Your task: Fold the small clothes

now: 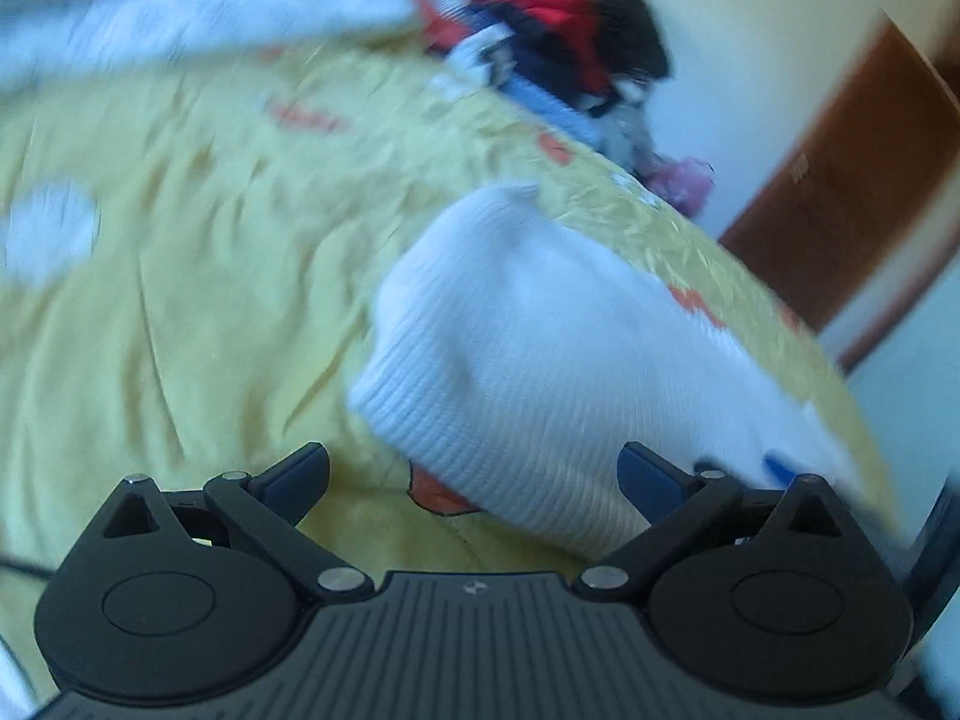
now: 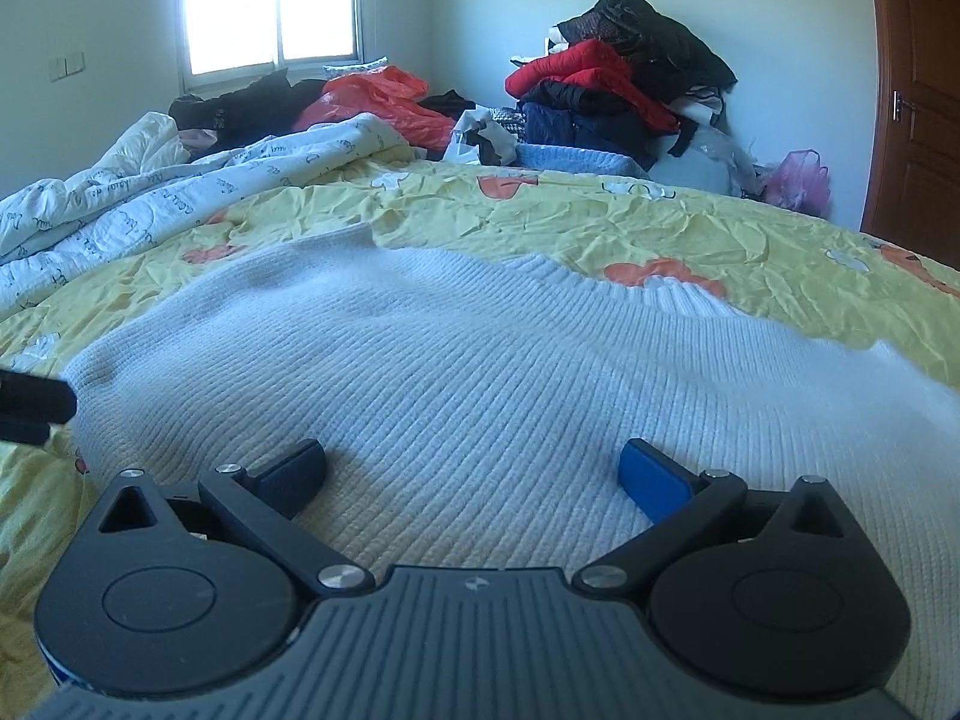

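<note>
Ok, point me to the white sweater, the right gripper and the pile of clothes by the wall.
white sweater [image 2: 420,348]: right wrist view, ribbed body.
right gripper [image 2: 474,474]: right wrist view, midway between open fingertips.
pile of clothes [image 2: 624,84]: right wrist view, red garment.

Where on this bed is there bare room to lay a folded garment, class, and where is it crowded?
Bare yellow sheet lies between the white knit sweater and the far edge of the bed, and also left of the sweater, short of the white quilt. The clothes pile and orange bag crowd the far end.
</note>
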The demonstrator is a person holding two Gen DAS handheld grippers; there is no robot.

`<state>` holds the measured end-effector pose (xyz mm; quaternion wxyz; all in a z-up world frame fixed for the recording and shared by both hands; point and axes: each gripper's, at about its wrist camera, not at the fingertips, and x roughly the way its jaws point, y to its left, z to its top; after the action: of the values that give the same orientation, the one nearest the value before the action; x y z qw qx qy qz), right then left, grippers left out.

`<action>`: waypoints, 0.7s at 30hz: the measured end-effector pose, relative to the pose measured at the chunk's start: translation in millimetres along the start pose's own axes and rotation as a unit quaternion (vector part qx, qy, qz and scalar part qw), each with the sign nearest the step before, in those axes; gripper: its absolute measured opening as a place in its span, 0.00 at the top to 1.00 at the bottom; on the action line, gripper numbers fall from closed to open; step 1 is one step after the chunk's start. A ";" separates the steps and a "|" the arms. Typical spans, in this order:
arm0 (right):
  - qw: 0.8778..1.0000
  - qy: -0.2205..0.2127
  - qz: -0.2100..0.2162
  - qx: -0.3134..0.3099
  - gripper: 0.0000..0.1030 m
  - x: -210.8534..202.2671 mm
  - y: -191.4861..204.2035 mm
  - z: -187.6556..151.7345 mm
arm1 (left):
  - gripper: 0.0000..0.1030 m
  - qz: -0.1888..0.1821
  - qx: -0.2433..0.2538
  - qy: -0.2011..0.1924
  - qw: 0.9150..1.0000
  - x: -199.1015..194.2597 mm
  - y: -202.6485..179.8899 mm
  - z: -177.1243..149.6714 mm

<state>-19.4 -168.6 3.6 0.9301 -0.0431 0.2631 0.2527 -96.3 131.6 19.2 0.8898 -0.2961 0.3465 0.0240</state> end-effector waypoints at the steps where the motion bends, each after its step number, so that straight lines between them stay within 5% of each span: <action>1: 1.000 0.000 0.000 0.000 0.02 -0.4 0.1 0.0 | 0.00 -0.013 -0.029 0.009 0.999 4.6 6.0 2.8; 9: 1.000 0.000 0.000 0.001 0.02 1.0 -0.4 0.6 | 0.01 -0.045 -0.138 -0.003 0.989 39.6 7.3 22.3; 16: 1.000 -0.001 0.000 0.001 0.02 0.7 -0.3 0.7 | 0.04 0.010 -0.060 -0.036 0.997 47.2 -15.3 15.8; 19: 1.000 -0.001 0.000 0.001 0.02 0.9 -0.5 0.6 | 0.10 0.028 -0.048 -0.051 0.997 44.3 -16.4 10.9; 21: 1.000 -0.001 0.000 0.001 0.02 0.7 -0.4 0.6 | 0.31 0.037 -0.061 -0.057 0.996 43.2 -12.8 11.8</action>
<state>-18.4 -168.5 3.7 0.9305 -0.0423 0.2625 0.2521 -53.2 120.5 5.3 0.8867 -0.3351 0.3040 0.0949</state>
